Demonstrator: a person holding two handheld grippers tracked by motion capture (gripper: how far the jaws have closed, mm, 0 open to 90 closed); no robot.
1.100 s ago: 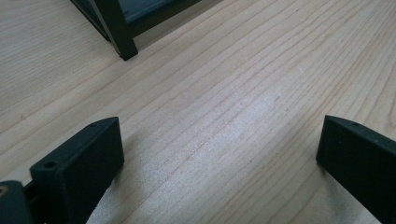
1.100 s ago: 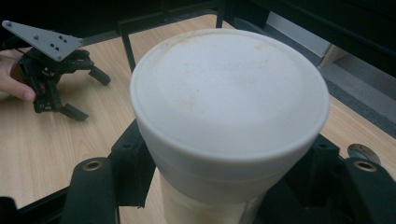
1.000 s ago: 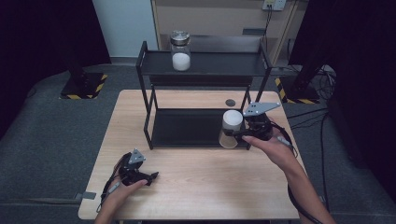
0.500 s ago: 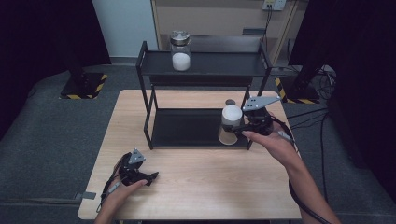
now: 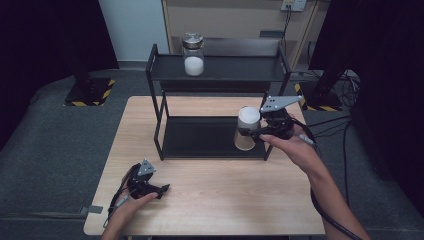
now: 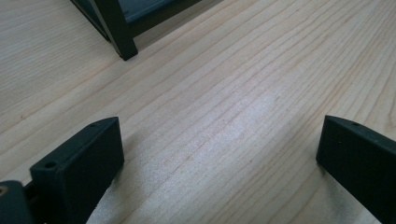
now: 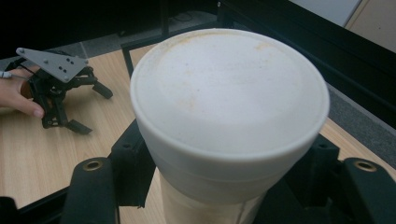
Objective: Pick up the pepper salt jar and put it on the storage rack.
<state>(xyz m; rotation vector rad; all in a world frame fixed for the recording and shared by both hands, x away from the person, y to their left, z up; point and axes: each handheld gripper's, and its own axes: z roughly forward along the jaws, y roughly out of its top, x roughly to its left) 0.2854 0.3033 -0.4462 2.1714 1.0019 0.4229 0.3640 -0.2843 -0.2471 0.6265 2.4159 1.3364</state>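
Observation:
A jar with a white lid [image 5: 247, 127] hangs just above the lower shelf of the black rack [image 5: 200, 137], at its right end. My right gripper [image 5: 256, 132] is shut on it from the right. In the right gripper view the jar's white lid [image 7: 229, 105] looms large between the black jaws. A second jar [image 5: 193, 54] with a metal lid and white contents stands on the rack's top shelf. Near the table's front left my left gripper [image 5: 162, 190] rests on the wood, open, nothing between its fingers [image 6: 79, 163].
The wooden table [image 5: 225, 200] has free surface in front of the rack. A rack leg [image 6: 119, 35] stands ahead of the left gripper. Cables trail off the right side over grey floor.
My right gripper has lifted the white-lidded jar a little and brought it slightly toward the rack's right end. The left gripper has stayed put.

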